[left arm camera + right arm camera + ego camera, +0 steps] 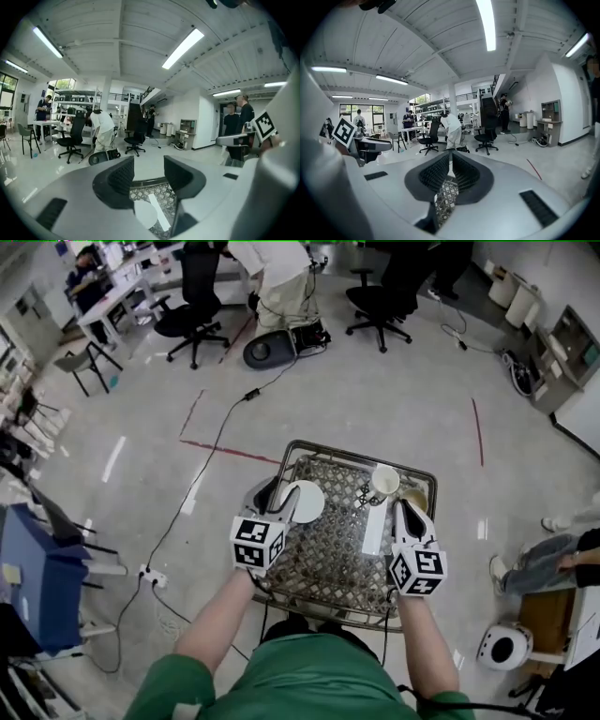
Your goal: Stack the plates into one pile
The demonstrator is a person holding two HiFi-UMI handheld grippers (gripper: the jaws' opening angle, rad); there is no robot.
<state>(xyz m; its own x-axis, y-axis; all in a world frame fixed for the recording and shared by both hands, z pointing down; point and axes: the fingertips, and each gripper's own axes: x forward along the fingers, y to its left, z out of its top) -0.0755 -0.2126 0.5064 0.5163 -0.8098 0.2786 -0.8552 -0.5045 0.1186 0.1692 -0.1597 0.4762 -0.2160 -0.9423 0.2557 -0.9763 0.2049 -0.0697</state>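
- Grey left tongs (270, 495) hang over the left edge of a metal lattice table (361, 450), with their marker cube at the near end, just ahead of the person's bare forearm.
- Seen in the left gripper view, these tongs (147, 171) are released: the two black ribbed pads stand wide apart with only air between them.
- One white plate (305, 501) lies flat on the lattice just beside the tips of the left tongs, on their right. In the left gripper view it shows low down, under the open gap (144, 213). Whether it is a single plate or a pile I cannot tell.
- One flat white strip (373, 529) lies on the lattice between the two tongs, nearer the right ones and pointing away from the person. It also shows just right of the plate in the left gripper view (160, 213).
- One white cup (385, 481) stands upright at the strip's far end, ahead of the right tongs and slightly to their left.
- Over the table's right side are the right tongs (410, 512). In the right gripper view they (449, 171) are clenched, with the pads almost meeting, nothing gripped and only lattice showing through the slit.
- One tan dish (418, 497) lies just ahead of the right tongs' tips, partly hidden by them.
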